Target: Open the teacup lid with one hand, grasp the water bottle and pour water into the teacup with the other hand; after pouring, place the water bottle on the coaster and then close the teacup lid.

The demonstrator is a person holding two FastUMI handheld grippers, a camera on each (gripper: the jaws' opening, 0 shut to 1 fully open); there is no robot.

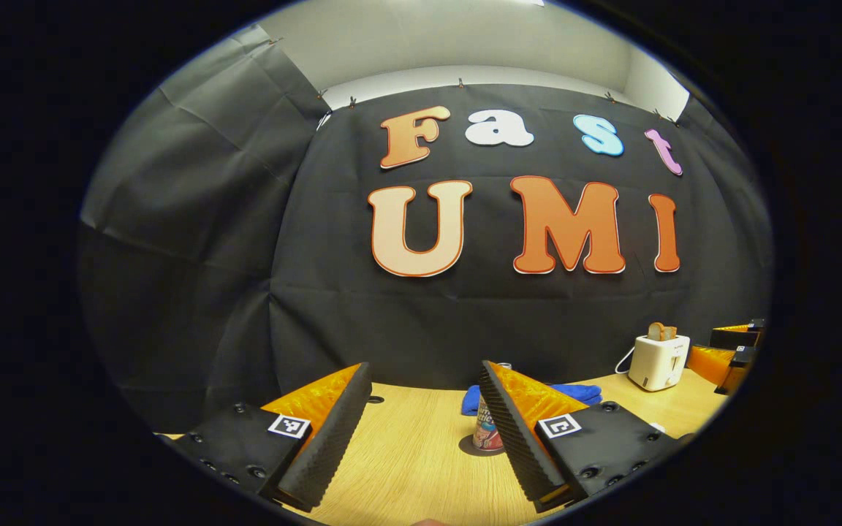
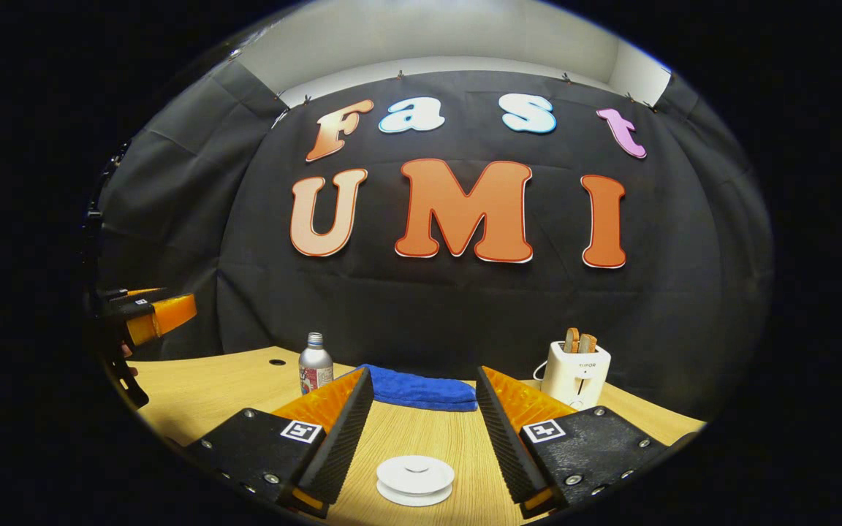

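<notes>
We see both views lit evenly from above, the pale ceiling strip bright and the black cloth wall soaking up light, so the upper scene reads dim while the wooden table glows warm. Shadows are soft: a small dark pool sits under the water bottle in the left gripper view, and a faint ring under the teacup lid in the right gripper view. Fisheye bending curves the wall and table edge strongly toward the rims, where the picture darkens. The far toaster looks slightly soft, perhaps out of focus. No harsh glare shows on the table
</notes>
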